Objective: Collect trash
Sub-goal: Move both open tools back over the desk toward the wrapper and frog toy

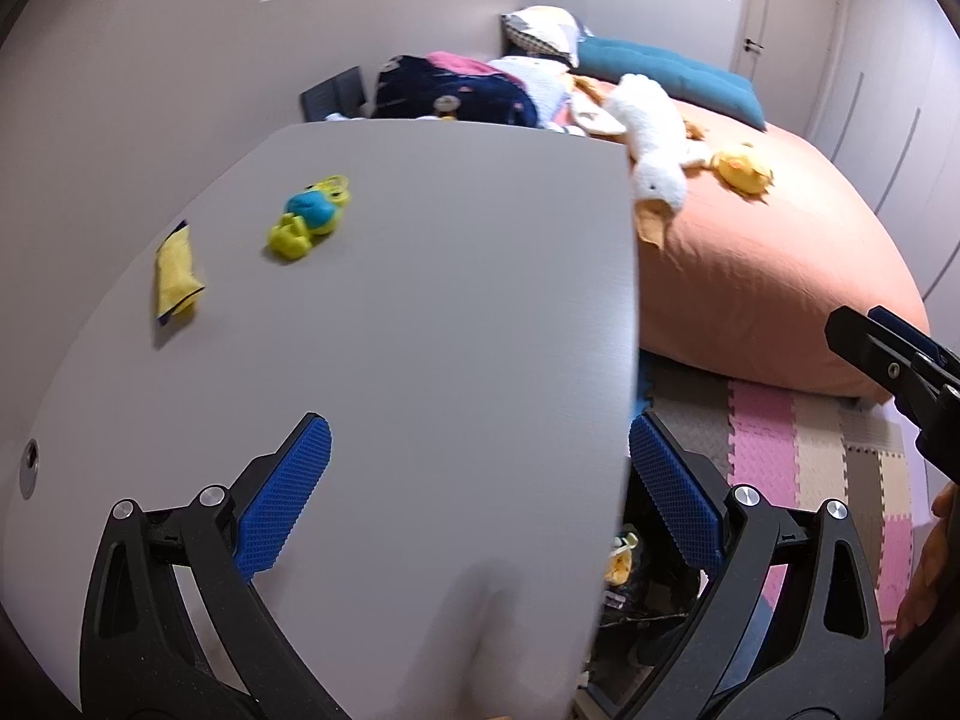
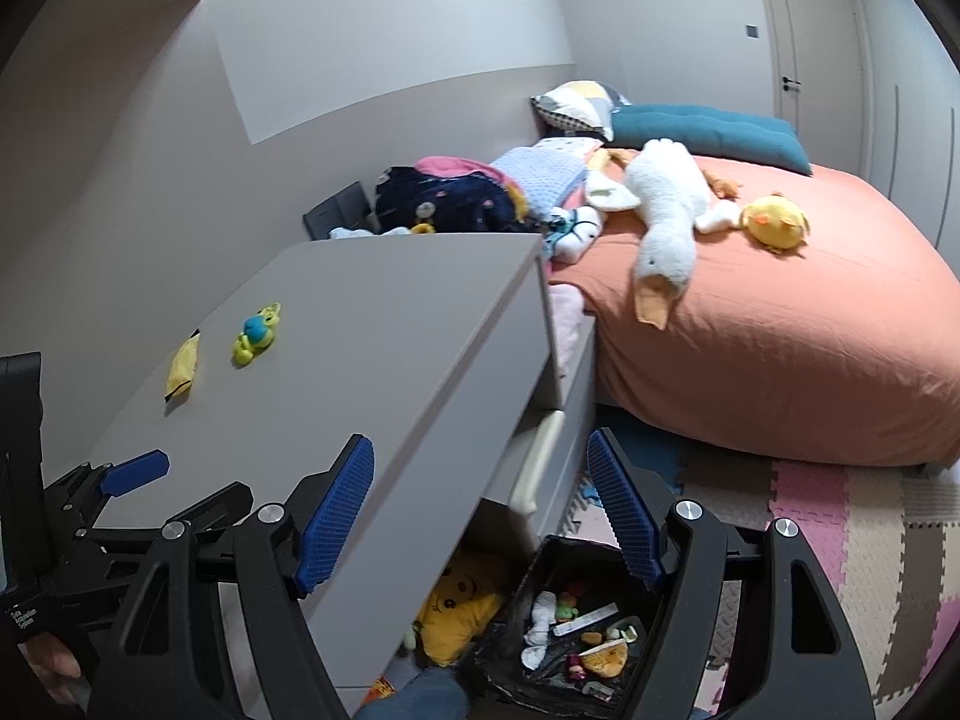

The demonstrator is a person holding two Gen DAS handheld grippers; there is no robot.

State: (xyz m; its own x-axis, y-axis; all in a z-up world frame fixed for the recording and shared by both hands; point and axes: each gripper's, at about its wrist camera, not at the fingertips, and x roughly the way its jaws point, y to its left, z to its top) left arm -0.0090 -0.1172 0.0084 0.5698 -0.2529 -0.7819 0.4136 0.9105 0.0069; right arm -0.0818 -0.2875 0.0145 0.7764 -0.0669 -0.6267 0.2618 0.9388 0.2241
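both the left gripper [image 1: 480,480] and right gripper [image 2: 480,504] hang empty, jaws spread wide. a yellow wrapper [image 1: 175,272] lies on the grey desk [image 1: 450,312] beside a yellow-blue toy [image 1: 312,215]. the black bin [image 2: 576,624] sits below.

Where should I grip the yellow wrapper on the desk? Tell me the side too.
Grip the yellow wrapper across its narrow middle, coming from above with the left gripper, fingers either side of its long edges. It lies flat and elongated on the desk, apart from the toy, so the sides look free.
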